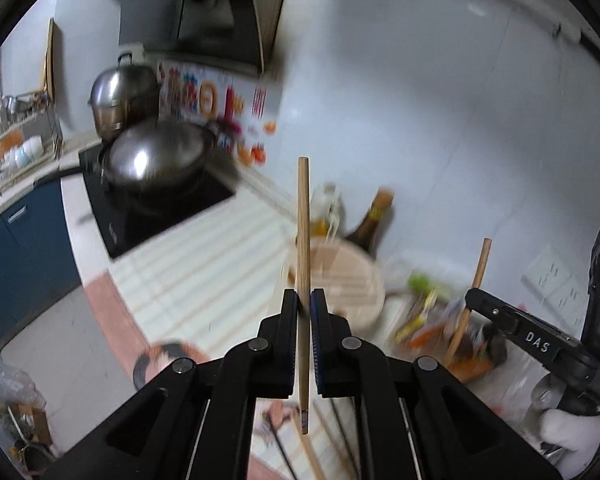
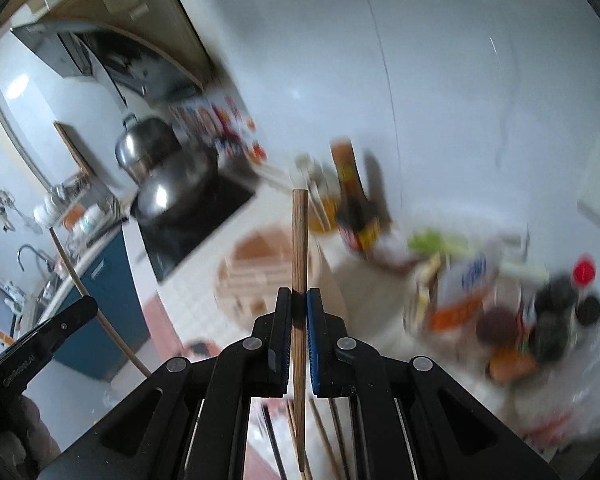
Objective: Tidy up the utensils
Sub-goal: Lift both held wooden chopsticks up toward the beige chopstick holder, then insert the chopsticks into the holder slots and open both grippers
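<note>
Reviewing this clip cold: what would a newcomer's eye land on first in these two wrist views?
First, the wooden chopstick clamped upright in the left gripper, dead centre, and a second chopstick clamped the same way in the right gripper. Next, the shiny steel wok on the black cooktop at upper left, a lidded steel pot behind it. To the right, a blurred clutter of bottles and packets crowds the counter.

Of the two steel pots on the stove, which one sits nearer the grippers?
The wide, shallow domed pot on the black cooktop is nearer. The taller lidded stockpot stands behind it, closer to the wall, and shows a handle on top.
</note>
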Tool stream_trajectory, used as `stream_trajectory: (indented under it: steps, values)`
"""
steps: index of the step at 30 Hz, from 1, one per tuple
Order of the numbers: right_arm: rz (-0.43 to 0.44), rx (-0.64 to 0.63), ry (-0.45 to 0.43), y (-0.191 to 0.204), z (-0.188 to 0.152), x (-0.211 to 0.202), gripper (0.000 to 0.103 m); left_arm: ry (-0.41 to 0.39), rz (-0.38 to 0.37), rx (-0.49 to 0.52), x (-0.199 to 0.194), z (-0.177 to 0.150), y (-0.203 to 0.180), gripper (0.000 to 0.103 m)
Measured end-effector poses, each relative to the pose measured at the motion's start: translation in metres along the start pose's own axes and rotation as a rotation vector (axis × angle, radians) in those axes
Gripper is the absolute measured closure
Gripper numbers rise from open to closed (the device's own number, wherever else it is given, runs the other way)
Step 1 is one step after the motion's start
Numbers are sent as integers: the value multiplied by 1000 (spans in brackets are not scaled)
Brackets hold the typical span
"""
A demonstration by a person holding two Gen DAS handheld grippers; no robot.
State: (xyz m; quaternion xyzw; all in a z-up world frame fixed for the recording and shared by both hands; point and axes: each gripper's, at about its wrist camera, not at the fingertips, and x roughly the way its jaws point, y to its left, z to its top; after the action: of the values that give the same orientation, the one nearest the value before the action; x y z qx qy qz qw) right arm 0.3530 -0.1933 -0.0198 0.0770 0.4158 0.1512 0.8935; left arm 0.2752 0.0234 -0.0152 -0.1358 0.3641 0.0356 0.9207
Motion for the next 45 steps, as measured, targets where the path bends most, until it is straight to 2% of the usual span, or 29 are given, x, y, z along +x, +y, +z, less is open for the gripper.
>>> stream_trajectory:
  steps: [5, 9, 16, 20, 25, 31, 41, 45]
  values:
    - [-37, 4, -114, 23, 54, 0, 96, -55, -22, -1, 13, 48, -4, 99]
    - [-61, 39, -157, 29, 87, 15, 96, -59, -36, -5, 39, 82, -3, 99]
    - [-93, 77, -207, 29, 124, 52, 96, -71, -48, -6, 81, 116, -5, 99]
    - [-109, 77, -226, 33, 139, 75, 96, -51, -54, -15, 105, 121, -3, 99]
    - [-122, 64, -250, 34, 144, 99, 96, -15, -59, -23, 139, 122, -2, 99]
    - [-113, 35, -207, 33, 132, 123, 96, 50, -58, 7, 165, 109, -10, 99]
    - [-87, 10, -149, 28, 103, 128, 96, 132, -76, 5, 173, 88, -7, 99]
    - [-61, 5, -81, 25, 97, 129, 96, 162, -108, -2, 168, 85, -7, 96]
